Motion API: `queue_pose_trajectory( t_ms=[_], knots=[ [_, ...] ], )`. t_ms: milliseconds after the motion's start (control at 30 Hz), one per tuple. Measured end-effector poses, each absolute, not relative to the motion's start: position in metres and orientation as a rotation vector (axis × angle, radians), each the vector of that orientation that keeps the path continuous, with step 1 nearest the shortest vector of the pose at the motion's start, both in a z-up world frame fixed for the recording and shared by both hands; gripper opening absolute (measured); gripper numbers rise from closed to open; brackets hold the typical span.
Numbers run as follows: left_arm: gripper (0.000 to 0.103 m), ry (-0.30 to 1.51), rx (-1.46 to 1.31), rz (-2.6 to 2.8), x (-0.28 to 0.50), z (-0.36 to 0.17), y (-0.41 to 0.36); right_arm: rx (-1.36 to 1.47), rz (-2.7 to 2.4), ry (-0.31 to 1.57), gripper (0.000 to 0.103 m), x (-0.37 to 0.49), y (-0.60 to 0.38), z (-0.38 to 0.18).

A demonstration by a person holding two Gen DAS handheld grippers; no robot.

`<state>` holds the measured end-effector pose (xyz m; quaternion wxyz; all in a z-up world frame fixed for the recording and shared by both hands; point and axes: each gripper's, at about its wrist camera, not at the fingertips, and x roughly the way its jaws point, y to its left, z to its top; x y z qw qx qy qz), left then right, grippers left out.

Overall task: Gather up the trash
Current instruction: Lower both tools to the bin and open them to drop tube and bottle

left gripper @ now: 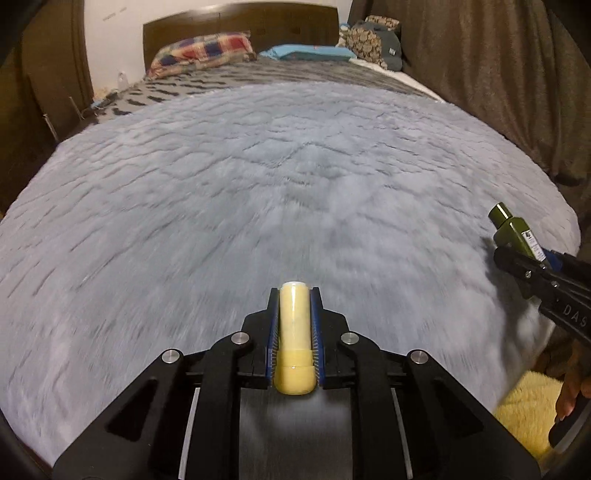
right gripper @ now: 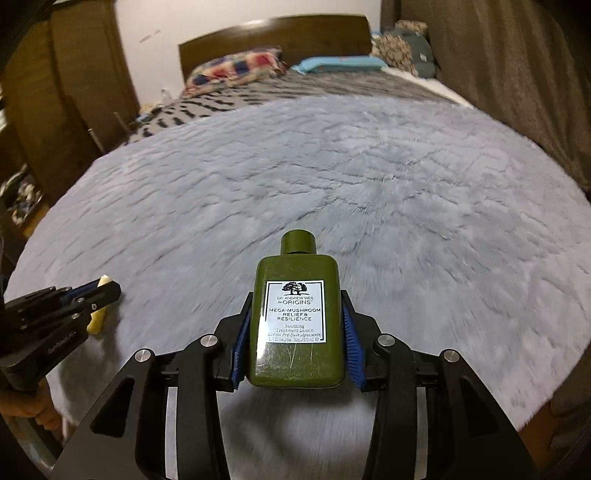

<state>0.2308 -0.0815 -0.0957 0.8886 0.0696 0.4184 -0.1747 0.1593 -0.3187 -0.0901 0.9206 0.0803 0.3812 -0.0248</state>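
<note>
My left gripper (left gripper: 294, 295) is shut on a small pale yellow tube (left gripper: 294, 332), held lengthwise between the blue pads above a grey furry blanket (left gripper: 258, 184). My right gripper (right gripper: 295, 306) is shut on a dark green lotion bottle (right gripper: 295, 317) with a white label, cap pointing away from the camera. In the left wrist view the green bottle (left gripper: 511, 230) and the right gripper (left gripper: 517, 254) show at the right edge. In the right wrist view the left gripper (right gripper: 105, 290) shows at the left edge with the yellow tube (right gripper: 98, 321) in it.
The blanket covers a bed with a dark wooden headboard (left gripper: 240, 26). A checked pillow (left gripper: 201, 51) and a blue pillow (left gripper: 306, 51) lie at the far end. Brown curtains (left gripper: 480, 74) hang on the right. A yellow fluffy cloth (left gripper: 524, 413) lies low right.
</note>
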Motion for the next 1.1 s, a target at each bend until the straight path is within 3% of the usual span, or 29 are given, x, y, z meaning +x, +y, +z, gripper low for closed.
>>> queue_pose_trajectory(
  t_ms=[467, 1100],
  knots=[
    [0.014, 0.809, 0.106, -0.383, 0.085, -0.108, -0.042, 0.145, 0.061, 0.726, 0.043, 0.028, -0.273, -0.085],
    [0.014, 1.138, 0.076, -0.433, 0.038, -0.230, -0.044, 0.206, 0.132, 1.095, 0.043, 0.007, -0.249, -0.224]
  ],
)
